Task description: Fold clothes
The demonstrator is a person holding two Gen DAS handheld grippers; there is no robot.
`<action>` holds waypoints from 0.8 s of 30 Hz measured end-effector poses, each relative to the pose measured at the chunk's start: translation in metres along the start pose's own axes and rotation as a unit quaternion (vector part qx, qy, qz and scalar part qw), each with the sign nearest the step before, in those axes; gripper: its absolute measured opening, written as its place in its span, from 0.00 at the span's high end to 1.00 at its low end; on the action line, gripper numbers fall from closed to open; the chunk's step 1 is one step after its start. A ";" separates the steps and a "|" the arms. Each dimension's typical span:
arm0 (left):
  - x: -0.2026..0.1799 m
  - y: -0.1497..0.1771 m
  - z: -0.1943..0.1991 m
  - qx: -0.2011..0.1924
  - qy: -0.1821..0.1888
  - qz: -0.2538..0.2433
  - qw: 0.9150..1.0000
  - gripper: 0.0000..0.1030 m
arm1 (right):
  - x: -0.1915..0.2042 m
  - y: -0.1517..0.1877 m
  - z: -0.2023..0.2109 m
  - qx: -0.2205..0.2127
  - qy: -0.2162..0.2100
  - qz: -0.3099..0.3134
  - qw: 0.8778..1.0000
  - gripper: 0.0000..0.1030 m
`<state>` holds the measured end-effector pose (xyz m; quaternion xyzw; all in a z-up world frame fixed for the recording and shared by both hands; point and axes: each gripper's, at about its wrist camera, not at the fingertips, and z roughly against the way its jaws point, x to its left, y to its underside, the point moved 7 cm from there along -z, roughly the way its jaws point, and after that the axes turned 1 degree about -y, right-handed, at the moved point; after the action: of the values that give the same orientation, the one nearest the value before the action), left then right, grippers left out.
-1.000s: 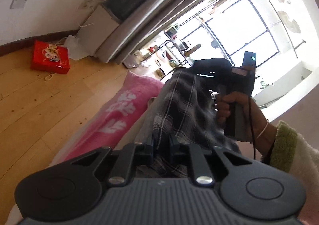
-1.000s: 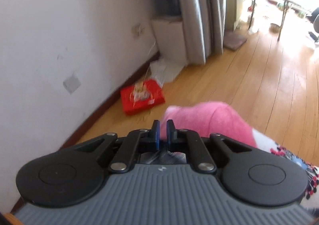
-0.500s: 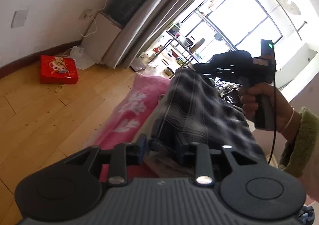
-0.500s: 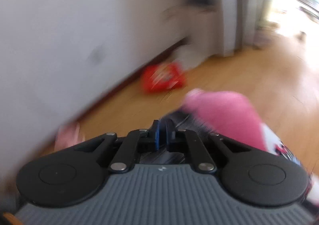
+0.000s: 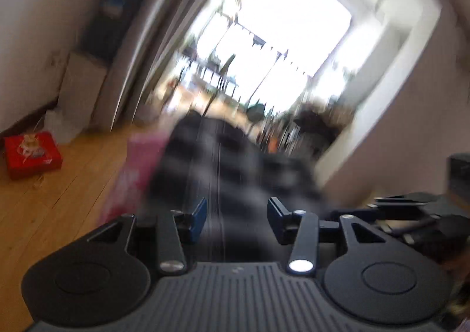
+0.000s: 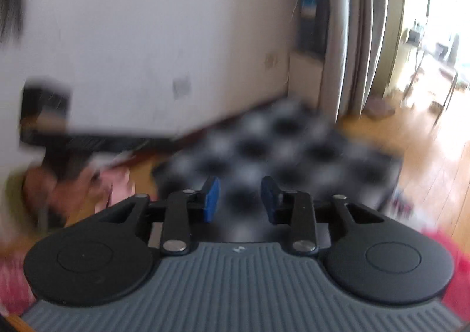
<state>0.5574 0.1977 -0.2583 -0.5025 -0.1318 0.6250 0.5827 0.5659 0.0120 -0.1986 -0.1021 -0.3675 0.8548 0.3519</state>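
left gripper (image 5: 236, 216): its jaws stand wide apart with nothing pinched between them; the blue pads (image 5: 199, 214) are bare, and the plaid cloth shows through the gap beyond them.
right gripper (image 6: 240, 198): jaws spread as well, holding nothing; one blue pad (image 6: 212, 198) faces the gap, with the cloth visible past it.
plaid garment (image 5: 235, 173): dark and light checks, badly smeared by motion blur in both views. in the left wrist view it lies just beyond the fingertips, running away toward the far window. in the right wrist view it (image 6: 279, 149) spreads out ahead of the fingers, stretching to the right. whether it touches either gripper cannot be told through the blur.
pink towel (image 5: 132, 173): lies along the left edge of the plaid garment, partly under it.
red box (image 5: 30, 154): on the wooden floor (image 5: 53, 205) at the far left, close to the base of the wall.
curtain (image 6: 361, 38): grey folds hanging at the far right of the right wrist view, beside the bright window opening.
other gripper seen from the left wrist: a dark shape (image 5: 417, 214) at the right edge, close to the garment's right side; too blurred for detail.
hand (image 6: 58, 185): a blurred hand at the left of the right wrist view, holding a dark handle.
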 end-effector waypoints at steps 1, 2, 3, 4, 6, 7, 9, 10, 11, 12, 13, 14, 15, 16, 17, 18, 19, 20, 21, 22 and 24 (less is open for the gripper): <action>-0.004 0.001 0.002 -0.002 -0.006 -0.018 1.000 0.57 | 0.001 0.015 0.001 0.013 0.019 -0.001 1.000 0.68; -0.010 0.000 0.005 -0.005 -0.010 -0.037 0.999 0.56 | 0.000 0.025 0.008 0.010 0.034 -0.004 0.999 0.68; -0.014 -0.001 0.010 -0.009 -0.015 -0.054 0.998 0.49 | -0.006 0.029 0.017 -0.003 0.043 -0.021 0.999 0.68; -0.019 -0.003 0.015 -0.014 -0.020 -0.071 0.997 0.45 | -0.013 0.032 0.027 -0.016 0.050 -0.043 0.998 0.66; -0.030 -0.003 0.026 -0.013 -0.034 -0.098 0.994 0.45 | -0.023 0.042 0.043 -0.037 0.060 -0.095 0.993 0.63; -0.036 -0.003 0.029 -0.010 -0.040 -0.108 0.993 0.44 | -0.024 0.049 0.051 -0.043 0.062 -0.112 0.991 0.61; -0.045 -0.005 0.041 -0.008 -0.057 -0.119 0.991 0.42 | -0.027 0.063 0.067 -0.055 0.067 -0.146 0.985 0.56; -0.050 -0.006 0.048 -0.007 -0.066 -0.125 0.990 0.41 | -0.022 0.068 0.074 -0.060 0.064 -0.144 0.986 0.50; -0.057 -0.005 0.058 -0.008 -0.078 -0.125 0.989 0.40 | -0.016 0.071 0.081 -0.065 0.059 -0.135 0.987 0.47; -0.064 -0.004 0.069 -0.008 -0.090 -0.124 0.988 0.40 | -0.009 0.075 0.087 -0.070 0.054 -0.126 0.988 0.43; -0.071 -0.002 0.081 -0.009 -0.102 -0.123 0.987 0.40 | -0.002 0.078 0.094 -0.074 0.049 -0.118 0.989 0.41; -0.078 -0.001 0.093 -0.010 -0.115 -0.122 0.986 0.39 | 0.005 0.082 0.100 -0.079 0.044 -0.109 0.990 0.39; -0.088 0.001 0.106 -0.005 -0.123 -0.113 0.986 0.34 | 0.012 0.085 0.106 -0.084 0.040 -0.100 0.991 0.35; -0.100 0.004 0.121 -0.001 -0.129 -0.098 0.987 0.31 | 0.019 0.089 0.113 -0.089 0.035 -0.091 0.991 0.29; -0.112 0.007 0.136 0.001 -0.135 -0.081 0.988 0.30 | 0.028 0.091 0.119 -0.086 0.028 -0.081 0.993 0.24; -0.124 0.011 0.149 0.002 -0.133 -0.066 0.989 0.23 | 0.039 0.093 0.125 -0.080 0.020 -0.072 0.994 0.16; -0.135 0.017 0.161 0.004 -0.128 -0.053 0.990 0.12 | 0.049 0.095 0.130 -0.073 0.012 -0.062 0.995 0.16; -0.147 0.024 0.174 0.009 -0.123 -0.048 0.991 0.09 | 0.059 0.097 0.136 -0.067 0.005 -0.052 0.996 0.16; -0.157 0.033 0.184 0.011 -0.128 -0.048 0.991 0.09 | 0.070 0.102 0.143 -0.061 0.003 -0.043 0.997 0.16; -0.166 0.042 0.194 0.010 -0.136 -0.050 0.989 0.09 | 0.080 0.108 0.152 -0.055 0.007 -0.036 0.998 0.15; -0.181 0.059 0.214 0.000 -0.160 -0.060 0.985 0.08 | 0.095 0.127 0.173 -0.065 0.029 -0.055 0.996 0.12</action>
<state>0.3222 0.1151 -0.1181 -0.3875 -0.2533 0.6613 0.5902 0.3552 -0.0811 -0.1568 -0.1290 -0.4174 0.8052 0.4010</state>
